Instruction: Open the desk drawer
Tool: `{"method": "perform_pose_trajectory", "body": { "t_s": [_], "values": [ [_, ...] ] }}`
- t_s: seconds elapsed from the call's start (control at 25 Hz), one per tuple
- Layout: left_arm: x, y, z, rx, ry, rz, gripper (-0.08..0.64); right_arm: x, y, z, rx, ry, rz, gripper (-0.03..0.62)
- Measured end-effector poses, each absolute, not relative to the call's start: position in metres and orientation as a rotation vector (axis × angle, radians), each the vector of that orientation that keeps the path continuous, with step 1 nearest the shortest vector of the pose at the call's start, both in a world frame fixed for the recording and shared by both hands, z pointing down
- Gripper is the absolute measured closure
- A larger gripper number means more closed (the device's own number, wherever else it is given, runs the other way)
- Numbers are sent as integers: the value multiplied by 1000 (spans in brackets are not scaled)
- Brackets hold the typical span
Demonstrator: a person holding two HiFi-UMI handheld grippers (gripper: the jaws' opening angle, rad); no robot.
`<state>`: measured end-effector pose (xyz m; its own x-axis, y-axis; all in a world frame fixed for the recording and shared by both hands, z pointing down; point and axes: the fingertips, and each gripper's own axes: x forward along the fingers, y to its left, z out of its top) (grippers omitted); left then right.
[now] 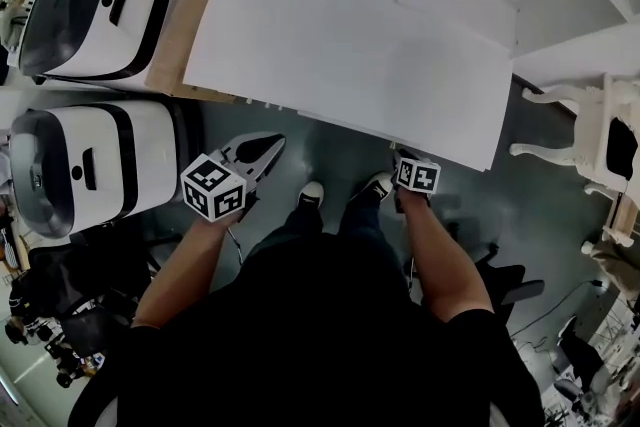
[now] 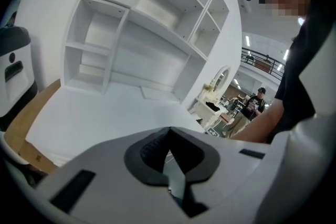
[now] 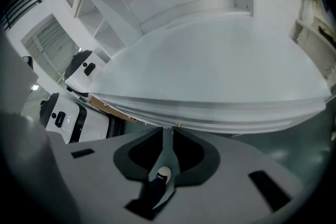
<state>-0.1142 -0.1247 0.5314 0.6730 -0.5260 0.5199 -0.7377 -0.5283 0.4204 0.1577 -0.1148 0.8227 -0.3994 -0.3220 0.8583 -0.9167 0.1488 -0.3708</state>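
Observation:
A white desk (image 1: 340, 55) with a shelf hutch (image 2: 147, 34) fills the middle of the head view; I stand at its near edge (image 1: 400, 130). My right gripper (image 1: 400, 155) points steeply down just in front of that edge. In the right gripper view its jaws (image 3: 167, 131) stand a narrow slit apart with nothing between them. Their tips are just below the layered front band (image 3: 220, 115) under the desk top (image 3: 220, 71), near a small brass-coloured dot (image 3: 177, 125). My left gripper (image 1: 280, 139) hangs left of the desk's corner, jaws (image 2: 169, 129) meeting at the tips, empty.
Two white-and-black machines (image 1: 95, 10) (image 1: 85, 165) stand at the left, one on a wooden board (image 1: 180, 35). A white chair (image 1: 590, 145) stands right of the desk. My shoes (image 1: 312, 193) are on the grey floor under the desk's edge. People stand far off (image 2: 257, 105).

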Motion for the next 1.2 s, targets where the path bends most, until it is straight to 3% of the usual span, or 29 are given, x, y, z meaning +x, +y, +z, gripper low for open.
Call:
{"method": "perform_pose_trajectory", "body": {
  "t_s": [0.8, 1.2],
  "values": [
    [-128, -102, 565, 2183, -932, 535, 552, 156, -122, 884, 1267, -1726, 1337, 480],
    [-147, -90, 573, 2155, -934, 552, 552, 149, -126, 893, 1294, -1727, 1331, 502]
  ]
}}
